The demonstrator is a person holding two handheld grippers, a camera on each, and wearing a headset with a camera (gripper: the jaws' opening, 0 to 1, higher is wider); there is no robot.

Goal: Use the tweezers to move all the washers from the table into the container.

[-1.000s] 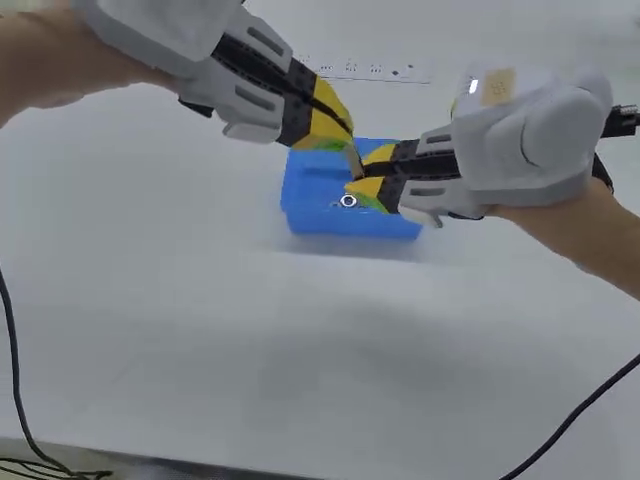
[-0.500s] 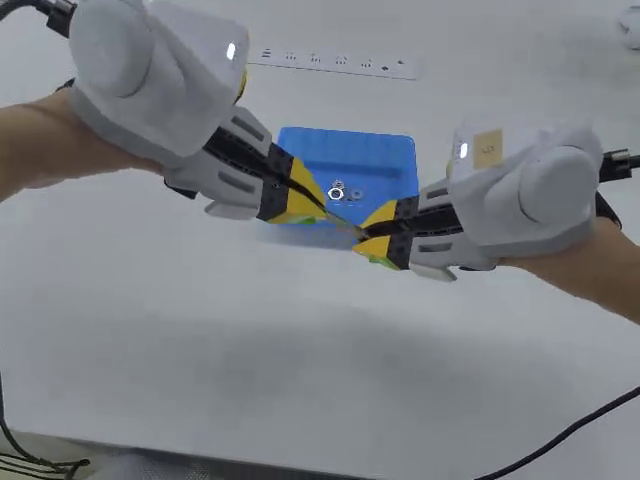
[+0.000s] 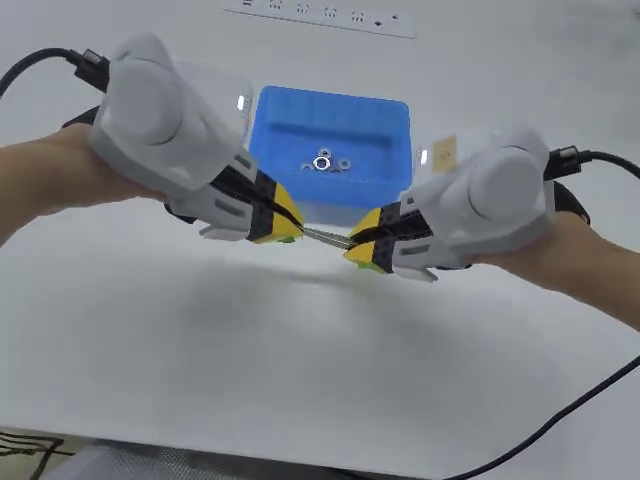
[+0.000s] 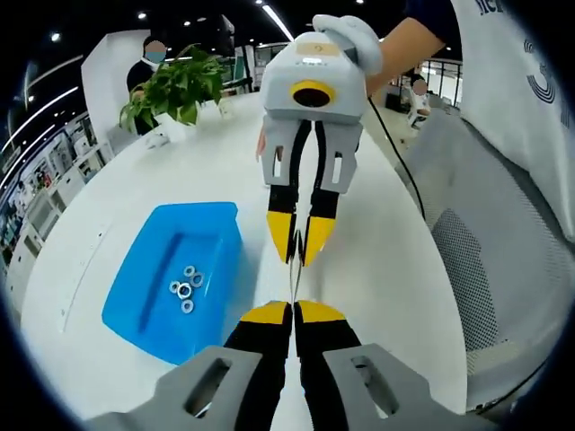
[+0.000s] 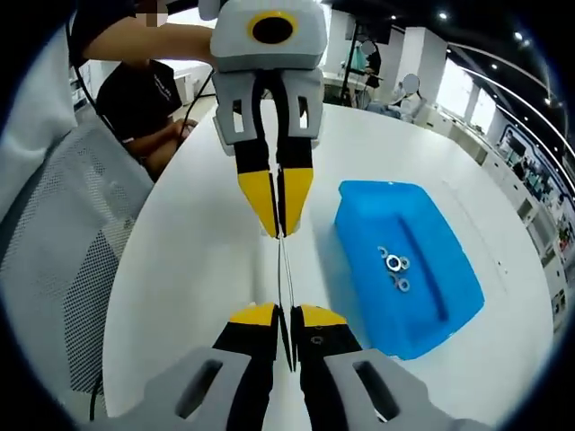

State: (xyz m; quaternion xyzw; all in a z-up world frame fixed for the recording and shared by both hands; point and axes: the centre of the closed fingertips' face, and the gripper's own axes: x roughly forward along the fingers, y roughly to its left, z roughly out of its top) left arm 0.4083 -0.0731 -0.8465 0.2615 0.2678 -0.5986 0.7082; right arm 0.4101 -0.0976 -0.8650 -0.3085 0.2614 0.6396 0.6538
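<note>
White tabletop (image 3: pixel 300 340) spreads around the blue container (image 3: pixel 395 125), and the washers (image 3: pixel 325 162) lie clustered on its floor. Just in front of it the tweezers (image 3: pixel 325 237) bridge the two tools, with the left gripper (image 3: pixel 285 228) and the right gripper (image 3: pixel 362 248) each clamped on one end. They look thin, springy and slick, so they will likely twist if pinched off-centre; a gentle hold on the flat sides, mid-shank, seems best.

The left tool (image 3: pixel 283 225) reaches in from the left of the head view and the right tool (image 3: pixel 362 248) from the right, tips facing and almost meeting at centre. Both sets of jaws are pressed together on the thin tweezers (image 3: pixel 325 237) spanning between them. The left forearm (image 3: pixel 40 180) and right forearm (image 3: pixel 595 270) run off the side edges.
</note>
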